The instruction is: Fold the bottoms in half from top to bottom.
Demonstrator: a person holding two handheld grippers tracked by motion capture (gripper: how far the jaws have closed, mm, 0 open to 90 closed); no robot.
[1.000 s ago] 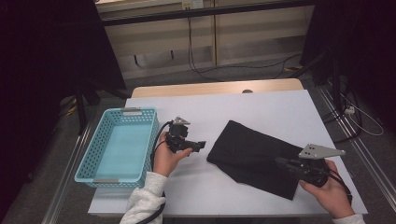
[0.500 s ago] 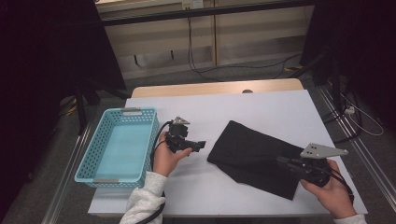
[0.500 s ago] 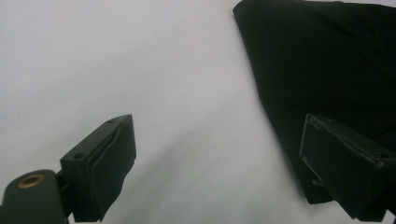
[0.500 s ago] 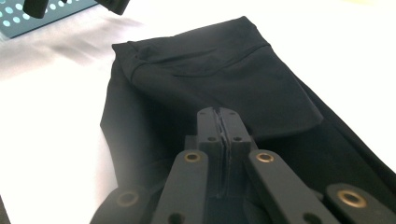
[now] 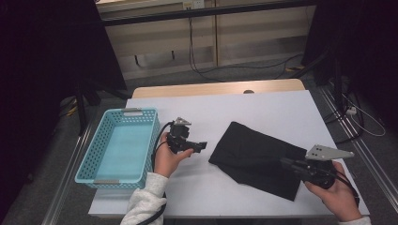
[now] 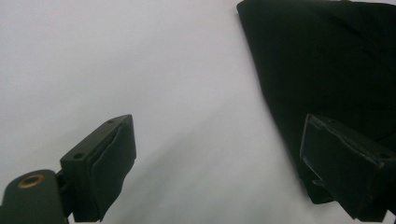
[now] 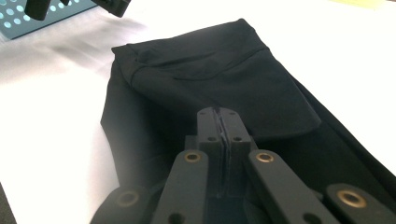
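Nothing has shifted since the earlier frames: both hands stay put. The right gripper (image 5: pixel 287 162) hovers with jaws pressed together, empty, over the near right part of the black cloth (image 5: pixel 256 157). The left gripper (image 5: pixel 202 146), jaws wide, points at the cloth's left edge (just short of it). Bare counter (image 5: pixel 263 108) lies beyond both; the blue basket (image 5: pixel 117 145) sits behind the left gripper.

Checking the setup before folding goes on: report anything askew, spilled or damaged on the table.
Nothing is spilled or damaged. The black cloth lies slantwise on the white table, roughly folded with uneven edges. The blue basket sits square at the left.
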